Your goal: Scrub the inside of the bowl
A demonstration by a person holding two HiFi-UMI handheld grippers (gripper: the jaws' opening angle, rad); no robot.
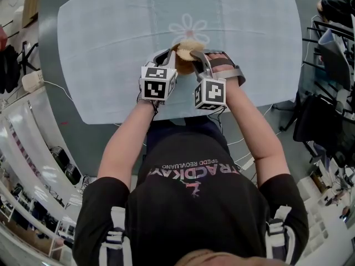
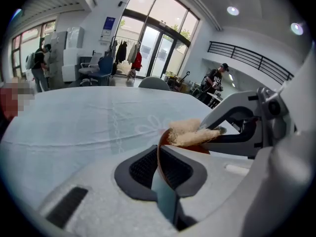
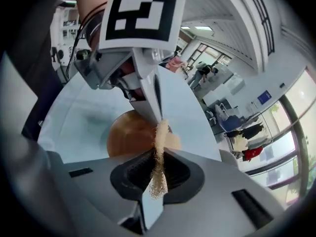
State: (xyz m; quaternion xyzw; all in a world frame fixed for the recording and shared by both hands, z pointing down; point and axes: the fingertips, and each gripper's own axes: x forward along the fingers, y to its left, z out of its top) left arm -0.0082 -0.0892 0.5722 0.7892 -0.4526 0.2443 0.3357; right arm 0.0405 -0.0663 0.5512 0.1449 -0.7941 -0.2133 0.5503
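Bowl (image 1: 184,66): smooth, brown, round; near the pale embroidered tablecloth's (image 1: 111,49) 6 o'clock edge.
Left gripper (image 2: 159,168): clamped on the bowl's thin rim.
Right gripper (image 3: 157,171): pinching a fibrous tan scrubber (image 3: 161,137).

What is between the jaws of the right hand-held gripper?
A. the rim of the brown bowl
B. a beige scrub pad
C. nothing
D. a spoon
B: the right hand-held gripper is shut on the beige scrub pad, with the brown bowl behind it.
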